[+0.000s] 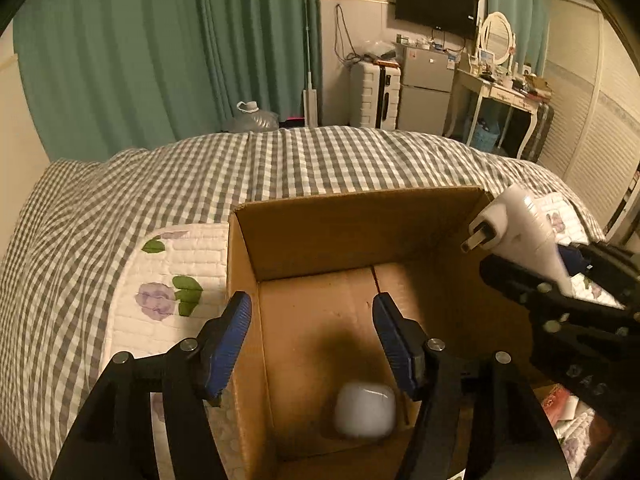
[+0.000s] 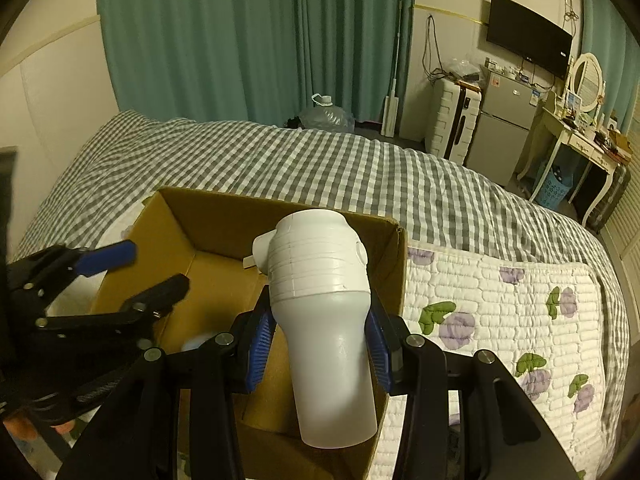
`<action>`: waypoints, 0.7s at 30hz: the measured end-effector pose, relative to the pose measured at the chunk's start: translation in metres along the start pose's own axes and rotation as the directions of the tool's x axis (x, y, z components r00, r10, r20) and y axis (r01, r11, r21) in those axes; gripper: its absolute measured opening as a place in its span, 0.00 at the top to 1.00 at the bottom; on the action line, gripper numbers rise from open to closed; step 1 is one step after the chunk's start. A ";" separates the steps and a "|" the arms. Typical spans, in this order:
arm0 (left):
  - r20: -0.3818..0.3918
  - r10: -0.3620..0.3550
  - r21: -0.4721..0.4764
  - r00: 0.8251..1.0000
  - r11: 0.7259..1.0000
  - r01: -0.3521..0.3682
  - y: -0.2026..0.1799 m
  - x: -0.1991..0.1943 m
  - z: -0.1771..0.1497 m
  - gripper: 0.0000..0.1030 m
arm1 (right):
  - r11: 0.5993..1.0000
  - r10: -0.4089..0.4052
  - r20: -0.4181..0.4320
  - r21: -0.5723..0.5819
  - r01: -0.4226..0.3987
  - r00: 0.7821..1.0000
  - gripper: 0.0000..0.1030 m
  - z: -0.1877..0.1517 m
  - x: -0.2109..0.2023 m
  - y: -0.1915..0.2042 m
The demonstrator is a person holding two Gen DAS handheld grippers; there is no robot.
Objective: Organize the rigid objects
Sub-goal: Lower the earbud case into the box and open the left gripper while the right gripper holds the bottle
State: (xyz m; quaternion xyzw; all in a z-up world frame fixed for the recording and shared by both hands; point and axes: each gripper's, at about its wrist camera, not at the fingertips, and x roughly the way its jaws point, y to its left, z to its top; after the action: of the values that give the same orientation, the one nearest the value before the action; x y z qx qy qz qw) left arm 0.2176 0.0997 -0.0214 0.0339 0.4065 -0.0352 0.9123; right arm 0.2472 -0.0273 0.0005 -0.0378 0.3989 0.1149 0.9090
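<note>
Right gripper (image 2: 320,344) clamping white device (image 2: 320,280), left gripper (image 1: 312,340) apart above blurry white case (image 1: 365,410)

Teal curtains (image 1: 168,52) back a gingham bed (image 1: 320,160); wall television (image 1: 436,4) (dim, yellowish light).

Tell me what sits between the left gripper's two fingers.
Nothing is gripped: the left gripper stands open over the cardboard box. Between its fingers, the left wrist view shows only the box floor and, lower down, a small white case lying there.

No readable text; embossed letters on right hand-held gripper (image 1: 516,280) arm too blurred.
</note>
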 end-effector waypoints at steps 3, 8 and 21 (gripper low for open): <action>0.004 0.003 -0.005 1.000 1.000 -0.003 0.000 -0.004 0.001 0.36 | 1.000 -0.005 -0.016 -0.007 0.005 1.000 0.59 -0.003 0.006 0.003; 0.018 0.017 0.005 1.000 1.000 -0.017 -0.002 -0.018 0.002 0.36 | 1.000 0.005 -0.011 0.002 -0.005 1.000 0.47 -0.005 0.000 0.003; 0.110 0.036 0.001 0.993 0.999 -0.037 -0.031 -0.113 -0.001 0.36 | 0.994 -0.110 0.137 0.034 0.107 0.984 0.24 -0.013 -0.151 -0.038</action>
State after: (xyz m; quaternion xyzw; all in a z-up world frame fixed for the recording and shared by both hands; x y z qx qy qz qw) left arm 0.1385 0.0728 0.0613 0.0407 0.3549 -0.0210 0.9338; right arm 0.1481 -0.0936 0.1019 -0.0393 0.3334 0.0623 0.9399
